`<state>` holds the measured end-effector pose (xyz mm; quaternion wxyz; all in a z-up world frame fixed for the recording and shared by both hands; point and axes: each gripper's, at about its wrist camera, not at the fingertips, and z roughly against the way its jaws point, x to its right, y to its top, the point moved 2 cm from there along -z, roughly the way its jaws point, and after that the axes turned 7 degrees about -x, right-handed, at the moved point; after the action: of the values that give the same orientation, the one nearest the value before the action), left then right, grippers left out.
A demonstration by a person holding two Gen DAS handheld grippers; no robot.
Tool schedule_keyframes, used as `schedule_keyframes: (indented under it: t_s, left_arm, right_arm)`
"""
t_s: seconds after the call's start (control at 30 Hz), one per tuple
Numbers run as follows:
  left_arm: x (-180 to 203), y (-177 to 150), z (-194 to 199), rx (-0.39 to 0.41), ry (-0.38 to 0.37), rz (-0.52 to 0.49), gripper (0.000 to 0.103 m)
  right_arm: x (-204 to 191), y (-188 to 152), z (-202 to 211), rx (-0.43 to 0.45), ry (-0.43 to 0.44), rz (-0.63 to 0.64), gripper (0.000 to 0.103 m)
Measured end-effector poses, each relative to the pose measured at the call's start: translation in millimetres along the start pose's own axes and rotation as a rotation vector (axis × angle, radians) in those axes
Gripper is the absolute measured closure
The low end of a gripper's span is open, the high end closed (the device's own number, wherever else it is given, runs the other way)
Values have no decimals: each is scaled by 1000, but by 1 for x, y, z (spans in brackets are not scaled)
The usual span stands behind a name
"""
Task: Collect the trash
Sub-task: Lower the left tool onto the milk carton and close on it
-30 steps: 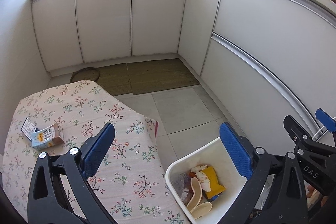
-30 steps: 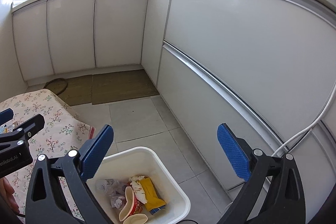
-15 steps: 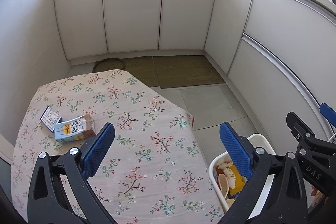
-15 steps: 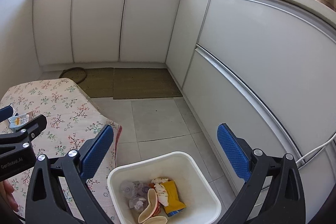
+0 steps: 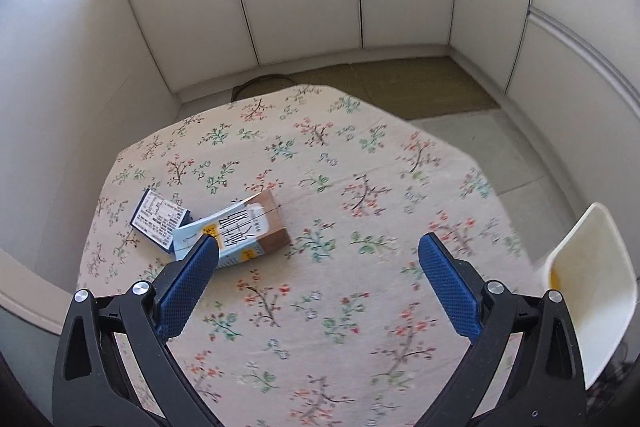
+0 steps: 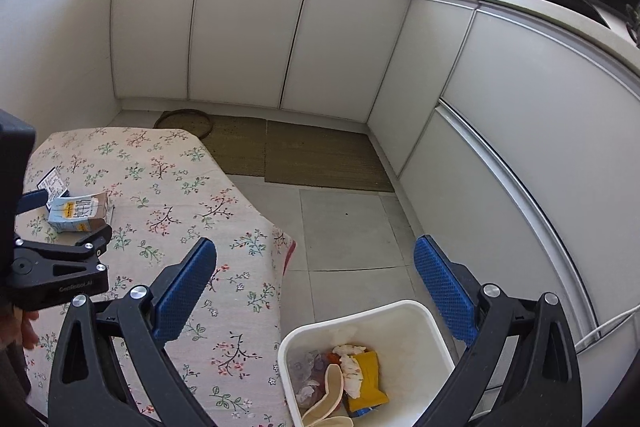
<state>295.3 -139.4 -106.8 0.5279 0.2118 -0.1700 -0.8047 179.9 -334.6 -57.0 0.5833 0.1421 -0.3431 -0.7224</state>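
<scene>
Left gripper (image 5: 316, 259) above the carton (image 5: 236, 231), fingers wide apart, empty; right gripper (image 6: 316, 267) over the bin (image 6: 424, 327), likewise.

White cabinets (image 6: 248, 27), tiled floor (image 6: 344, 227), woven mats (image 6: 320, 155)

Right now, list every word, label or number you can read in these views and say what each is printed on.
"GenRobot.AI", faint, embossed on the black body of the left tool, seen from the right wrist view.
Large dark characters on the blue, white and brown drink carton lying on the flowered tablecloth: blurred, not readable.
Fine print on the small dark-edged white printed packet beside it: too small to read.
</scene>
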Motion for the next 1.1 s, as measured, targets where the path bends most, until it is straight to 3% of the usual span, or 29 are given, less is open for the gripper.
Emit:
schedule_keyframes:
  t_s: [0.2,0.33,0.6,0.83,0.97,1.1]
  left_arm:
    - [-23,-3,-63,-111,121,-300,7]
    - [-39,-1,-100,-229,113,-423,7]
    - [-51,12,-128,-338,-2,-502,9]
    - [-66,13,-131,-382,-141,-405,30]
    - [-74,-9,-116,-301,-186,-289,31]
    - [-92,-47,-91,-197,-245,-80,35]
  right_arm:
    - [-13,-4,-11,-45,20,41,7]
    - [-18,-6,-15,-60,23,61,7]
    - [-23,-9,-19,-70,22,94,7]
    - [-33,-13,-25,-74,31,145,7]
    - [-38,-13,-27,-73,108,131,7]
    - [-53,-14,-37,-81,170,126,7]
